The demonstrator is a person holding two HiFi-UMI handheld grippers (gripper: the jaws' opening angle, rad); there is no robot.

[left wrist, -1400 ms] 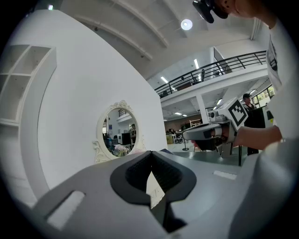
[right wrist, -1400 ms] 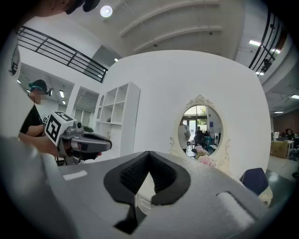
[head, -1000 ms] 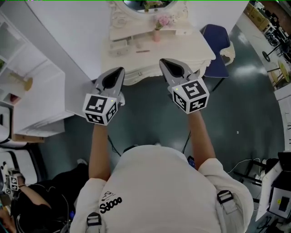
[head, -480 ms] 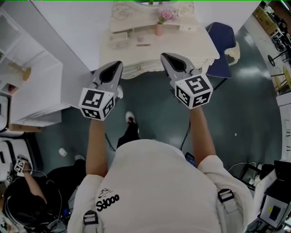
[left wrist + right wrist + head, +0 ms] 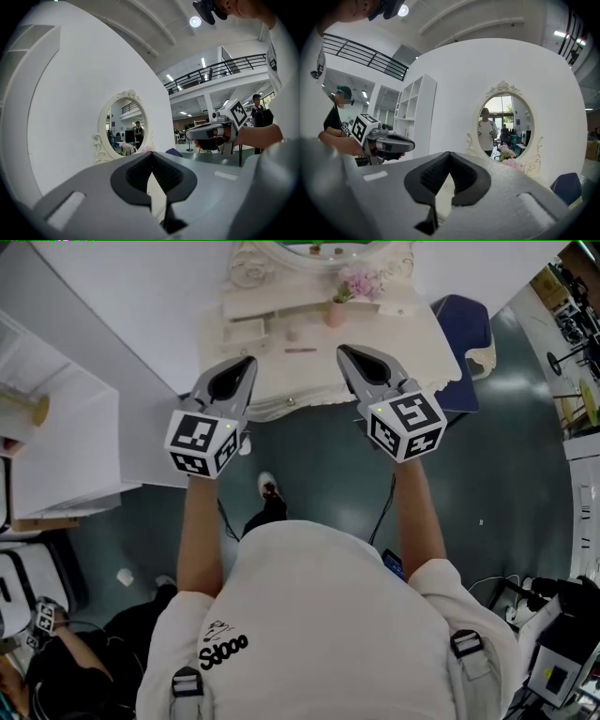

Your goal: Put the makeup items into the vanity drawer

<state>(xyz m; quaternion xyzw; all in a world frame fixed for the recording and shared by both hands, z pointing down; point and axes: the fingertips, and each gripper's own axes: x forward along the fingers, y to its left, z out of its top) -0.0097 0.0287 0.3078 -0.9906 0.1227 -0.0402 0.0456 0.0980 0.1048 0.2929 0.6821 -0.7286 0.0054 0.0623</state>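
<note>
Left gripper (image 5: 249,362) and right gripper (image 5: 342,351) closed, empty; vanity (image 5: 412,345) ahead.

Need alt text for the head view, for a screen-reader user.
Seen from above, a person holds the left gripper and right gripper out in front, both shut and empty, pointing at a cream vanity table. A vase of pink flowers stands on it; a blue chair sits at its right.

The cream vanity (image 5: 291,379) (scalloped edge) carries a pink vase (image 5: 335,315) of flowers and a slim stick (image 5: 300,350).
</note>
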